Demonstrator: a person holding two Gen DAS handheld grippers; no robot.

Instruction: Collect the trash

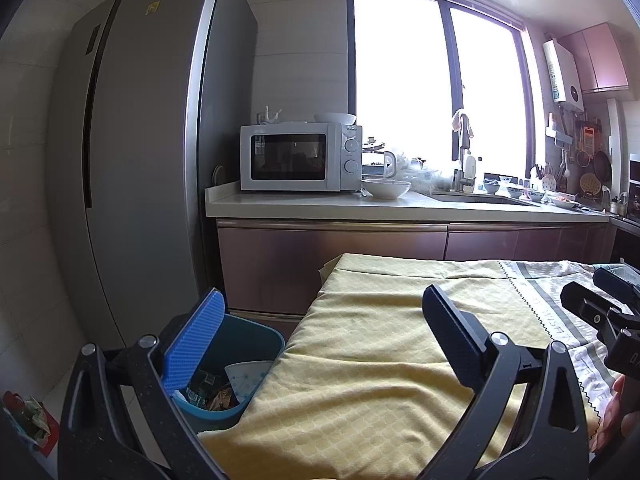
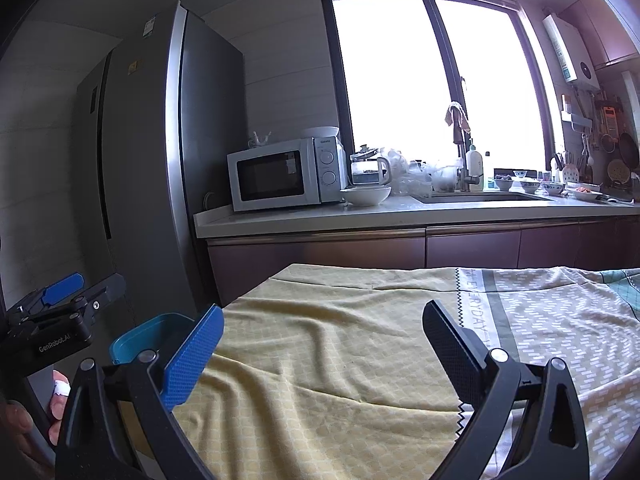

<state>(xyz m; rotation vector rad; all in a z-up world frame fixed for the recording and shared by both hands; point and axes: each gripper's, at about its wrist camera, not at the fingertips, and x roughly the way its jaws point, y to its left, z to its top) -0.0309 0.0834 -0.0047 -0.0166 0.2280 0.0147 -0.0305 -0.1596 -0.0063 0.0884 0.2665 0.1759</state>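
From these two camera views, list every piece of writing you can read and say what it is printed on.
"GenRobot.AI": on the left gripper body, right wrist view.
"EVERYDAY": along the tablecloth stripe, start partly cut off.
Microwave brand: too small to read.
Fridge stickers: blurred.
Water heater label: unreadable.

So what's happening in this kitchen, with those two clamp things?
A person holds a hand-held gripper in each hand over a table covered by a yellow cloth. The left hand-held gripper and the right hand-held gripper are both open and hold nothing. A blue bin beside the table already has wrappers in it. No trash shows on the cloth.
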